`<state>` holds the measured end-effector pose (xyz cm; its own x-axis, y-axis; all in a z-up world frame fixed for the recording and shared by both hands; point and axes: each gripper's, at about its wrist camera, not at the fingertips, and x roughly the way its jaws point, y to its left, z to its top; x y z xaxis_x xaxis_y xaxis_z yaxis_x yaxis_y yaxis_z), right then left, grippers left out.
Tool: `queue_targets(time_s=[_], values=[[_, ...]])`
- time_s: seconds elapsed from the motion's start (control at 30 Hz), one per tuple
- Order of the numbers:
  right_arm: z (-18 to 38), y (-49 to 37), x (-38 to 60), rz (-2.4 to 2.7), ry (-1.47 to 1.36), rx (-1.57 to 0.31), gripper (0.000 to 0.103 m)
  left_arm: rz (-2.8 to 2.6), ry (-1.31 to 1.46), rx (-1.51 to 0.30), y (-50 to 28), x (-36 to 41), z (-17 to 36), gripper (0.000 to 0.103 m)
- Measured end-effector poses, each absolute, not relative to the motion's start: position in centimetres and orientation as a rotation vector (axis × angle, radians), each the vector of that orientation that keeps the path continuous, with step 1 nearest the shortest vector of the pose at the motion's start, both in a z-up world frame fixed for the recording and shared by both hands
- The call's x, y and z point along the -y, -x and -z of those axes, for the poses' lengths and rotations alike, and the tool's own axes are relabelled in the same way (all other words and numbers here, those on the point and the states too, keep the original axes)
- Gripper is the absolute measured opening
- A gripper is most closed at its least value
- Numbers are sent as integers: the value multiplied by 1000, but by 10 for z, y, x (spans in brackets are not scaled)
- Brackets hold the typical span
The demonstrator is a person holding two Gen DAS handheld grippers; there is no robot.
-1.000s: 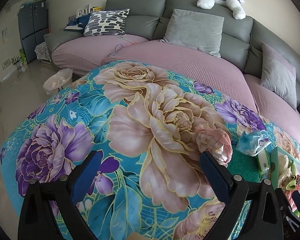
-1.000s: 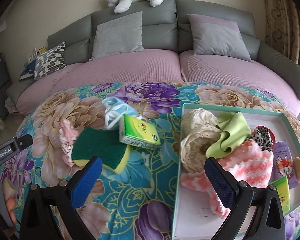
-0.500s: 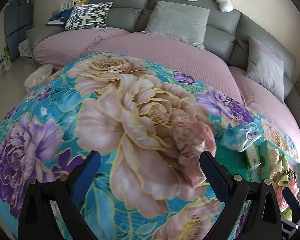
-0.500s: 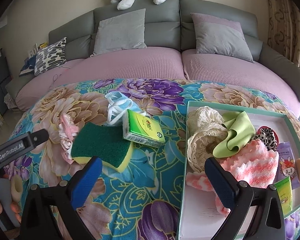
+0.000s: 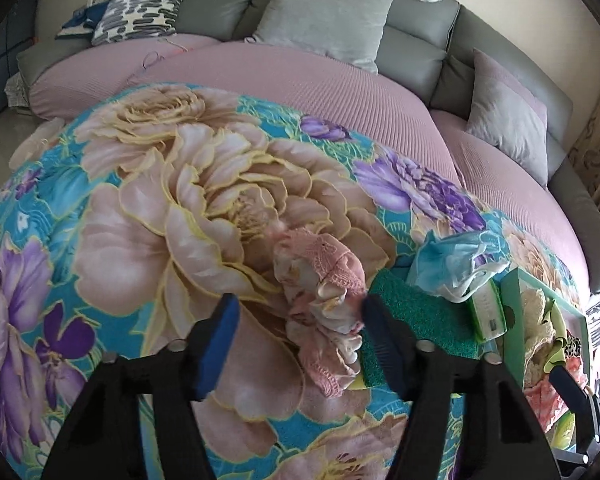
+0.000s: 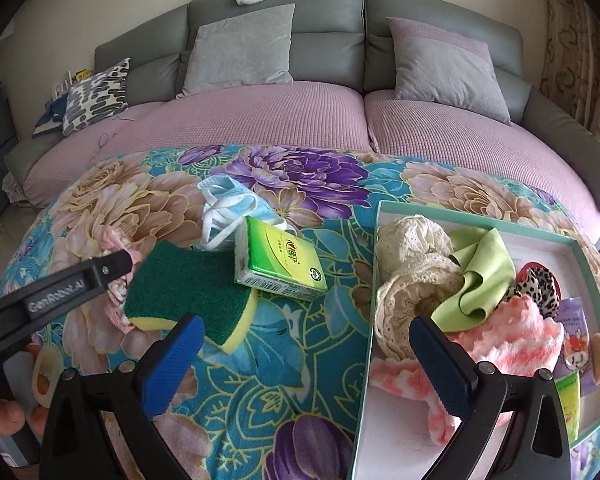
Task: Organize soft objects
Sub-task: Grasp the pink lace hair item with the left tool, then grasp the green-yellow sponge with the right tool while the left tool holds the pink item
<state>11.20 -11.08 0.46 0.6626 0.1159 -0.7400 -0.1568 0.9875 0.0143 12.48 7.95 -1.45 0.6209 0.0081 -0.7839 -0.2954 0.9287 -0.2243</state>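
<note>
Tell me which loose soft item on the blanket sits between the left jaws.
The pink lacy cloth, left of the green sponge; the blue face mask lies farther off. Jaws closing.

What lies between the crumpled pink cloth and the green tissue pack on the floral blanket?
The green-and-yellow sponge lies between the pink cloth and the tissue pack, its far corner under the pack. The right wrist view shows it best.

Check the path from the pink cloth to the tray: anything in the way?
Yes. The green sponge lies right beside the pink cloth, and the tissue pack lies beyond it, both between the cloth and the tray. The cloth would likely need lifting over them.
</note>
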Motion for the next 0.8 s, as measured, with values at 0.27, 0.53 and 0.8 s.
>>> queue_targets(time_s=[0.27,0.53,0.8], values=[[-5,-121,107,-150,76,-831,103,-140,366,-920,-131,-79,23,33],[-3,-125,105,-147,74,-840,103,-128,379,-938,-131,-82,26,23],[-2,-127,100,-154,69,-843,103,-129,397,-936,-128,-88,26,16]])
